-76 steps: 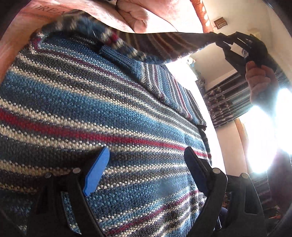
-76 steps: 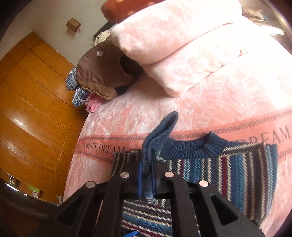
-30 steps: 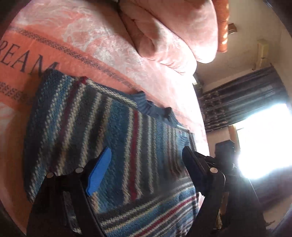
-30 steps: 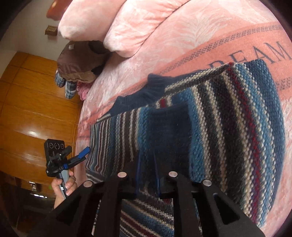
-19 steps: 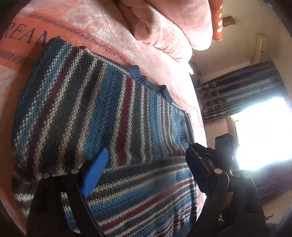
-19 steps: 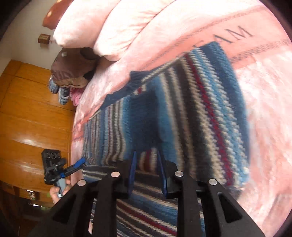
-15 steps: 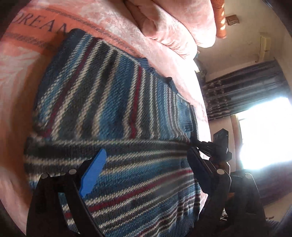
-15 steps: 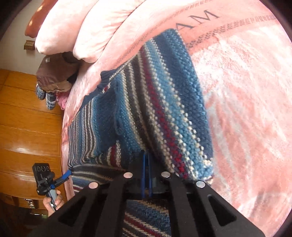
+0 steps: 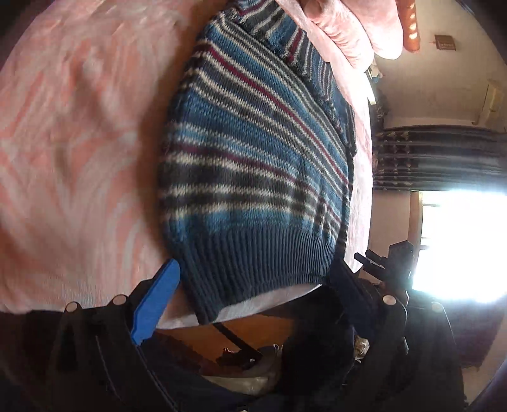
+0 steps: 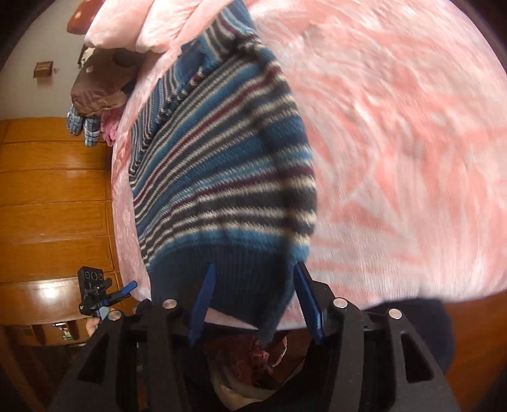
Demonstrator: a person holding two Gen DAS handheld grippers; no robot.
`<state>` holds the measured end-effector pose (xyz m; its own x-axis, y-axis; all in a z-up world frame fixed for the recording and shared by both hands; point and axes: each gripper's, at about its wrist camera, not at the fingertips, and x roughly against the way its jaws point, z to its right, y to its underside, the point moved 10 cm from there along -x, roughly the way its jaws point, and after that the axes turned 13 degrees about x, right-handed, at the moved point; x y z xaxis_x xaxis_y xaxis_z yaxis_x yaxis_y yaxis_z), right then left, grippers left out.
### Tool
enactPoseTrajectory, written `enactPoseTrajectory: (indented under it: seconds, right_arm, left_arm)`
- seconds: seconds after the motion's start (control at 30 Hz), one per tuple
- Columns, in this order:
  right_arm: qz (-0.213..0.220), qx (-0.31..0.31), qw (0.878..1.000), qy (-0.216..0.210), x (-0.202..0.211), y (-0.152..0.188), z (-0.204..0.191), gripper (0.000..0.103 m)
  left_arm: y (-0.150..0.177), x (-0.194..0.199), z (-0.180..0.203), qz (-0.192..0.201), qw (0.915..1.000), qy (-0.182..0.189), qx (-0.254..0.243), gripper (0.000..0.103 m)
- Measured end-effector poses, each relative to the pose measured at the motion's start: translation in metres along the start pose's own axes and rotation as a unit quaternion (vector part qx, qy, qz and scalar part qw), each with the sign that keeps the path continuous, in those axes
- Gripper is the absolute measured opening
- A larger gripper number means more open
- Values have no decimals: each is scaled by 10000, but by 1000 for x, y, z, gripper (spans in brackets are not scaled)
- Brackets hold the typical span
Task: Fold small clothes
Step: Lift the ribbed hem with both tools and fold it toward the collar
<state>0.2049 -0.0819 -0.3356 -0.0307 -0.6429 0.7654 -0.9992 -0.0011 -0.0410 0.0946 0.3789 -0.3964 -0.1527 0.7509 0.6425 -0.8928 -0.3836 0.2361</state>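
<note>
Since a moment ago my right hand-held gripper [image 10: 256, 304] has let go: its blue fingers, which were pinched shut on the knit, now stand apart on either side of the ribbed hem, holding nothing. Both cameras have also pulled back toward the foot of the bed, so the hem now sits closest to me instead of the striped body.

The sweater [image 9: 253, 164] is a small knitted one, blue with bands of white, dark grey and thin maroon, ending in a plain dark blue ribbed hem. It lies flat on the pink bedspread [image 9: 73, 133], folded narrower, with a sleeve laid across the upper part near the collar. The hem reaches the bed's edge and one corner droops slightly over it.

My left hand-held gripper [image 9: 250, 294] is wide open and empty, its fingers spread just short of the hem.

Pink pillows [image 10: 152, 28] sit beyond the collar end, and a heap of other clothes [image 10: 98, 85], brown and plaid, lies beside them. I see no containers in either view.
</note>
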Motion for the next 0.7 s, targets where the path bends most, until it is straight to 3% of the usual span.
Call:
enactPoseTrajectory:
  seconds: [0.17,0.47,0.63,0.7]
  right_arm:
    - [-55,-404,9989,-214,-17,39,2,52]
    - [20,-461,9989,-77,-41,48,-6,52]
    - [1,-554,9985,-38,-49,51,-2,52]
    - [20,-578,9983,-83,-49,52,-2,52]
  left_arm:
    - [15,-29,-21,-201,9987,157,445,95]
    - [16,-56,-18,-224,9961,341,787,93]
    - [14,-66,-32,-308,9927,220,1147,54]
    - [14,-67,-35,-288,9919,234,1218,28]
